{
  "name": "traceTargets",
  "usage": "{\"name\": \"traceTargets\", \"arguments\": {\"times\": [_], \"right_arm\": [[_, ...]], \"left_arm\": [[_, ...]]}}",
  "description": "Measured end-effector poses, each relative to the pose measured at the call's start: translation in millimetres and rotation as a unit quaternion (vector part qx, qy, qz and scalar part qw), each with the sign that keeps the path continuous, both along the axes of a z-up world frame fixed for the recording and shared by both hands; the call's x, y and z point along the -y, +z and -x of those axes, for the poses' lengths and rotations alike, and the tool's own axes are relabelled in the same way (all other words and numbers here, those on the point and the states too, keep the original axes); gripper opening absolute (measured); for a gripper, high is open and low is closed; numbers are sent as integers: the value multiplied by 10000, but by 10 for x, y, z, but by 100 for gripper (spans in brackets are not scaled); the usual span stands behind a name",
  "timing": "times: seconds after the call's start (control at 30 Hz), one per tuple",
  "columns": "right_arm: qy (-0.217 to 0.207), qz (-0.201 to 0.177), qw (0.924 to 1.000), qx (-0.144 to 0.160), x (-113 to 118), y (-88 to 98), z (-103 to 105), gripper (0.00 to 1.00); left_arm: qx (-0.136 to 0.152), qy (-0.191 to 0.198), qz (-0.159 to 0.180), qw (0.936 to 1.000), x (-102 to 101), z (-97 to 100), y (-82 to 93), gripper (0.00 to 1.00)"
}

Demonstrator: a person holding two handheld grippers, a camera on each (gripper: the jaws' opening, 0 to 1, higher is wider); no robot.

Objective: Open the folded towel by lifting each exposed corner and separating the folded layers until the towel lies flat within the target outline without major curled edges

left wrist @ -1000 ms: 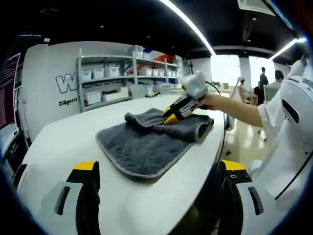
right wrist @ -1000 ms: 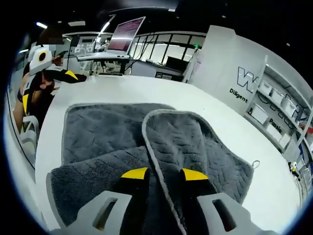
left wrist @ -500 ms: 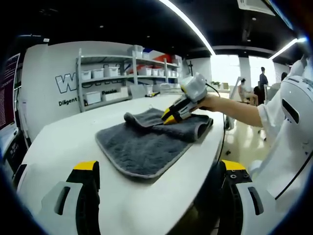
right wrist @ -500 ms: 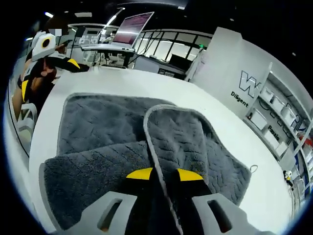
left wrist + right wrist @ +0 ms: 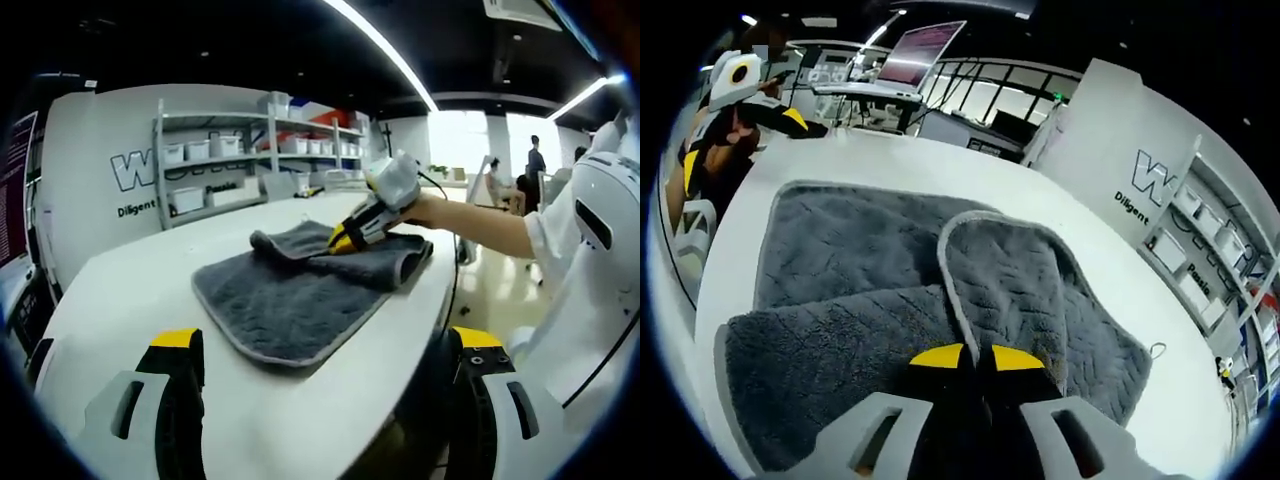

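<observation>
A grey towel (image 5: 300, 295) lies partly folded on the white table (image 5: 120, 300), its far layer doubled over. The right gripper (image 5: 345, 240), held by a hand (image 5: 425, 208), pinches the raised fold. The left gripper (image 5: 325, 370) hangs near the table edge, jaws wide apart.

A white desk (image 5: 130, 290) with a rounded edge carries a grey towel (image 5: 285, 300), partly folded over itself.

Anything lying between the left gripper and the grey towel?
No: in the left gripper view, bare white table separates the left gripper from the towel.
</observation>
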State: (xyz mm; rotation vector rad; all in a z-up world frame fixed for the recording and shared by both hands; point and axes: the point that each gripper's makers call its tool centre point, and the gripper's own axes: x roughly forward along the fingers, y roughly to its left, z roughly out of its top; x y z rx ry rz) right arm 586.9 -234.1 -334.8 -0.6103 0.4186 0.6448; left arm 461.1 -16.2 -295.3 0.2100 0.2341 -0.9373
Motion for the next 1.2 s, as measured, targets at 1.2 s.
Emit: {"name": "traceTargets", "arguments": {"times": [1.2], "right_arm": [[-597,211,9951,765,623,584,-116,0]], "left_arm": [[-26,-31,10,10000,34,3,-31,99]]}}
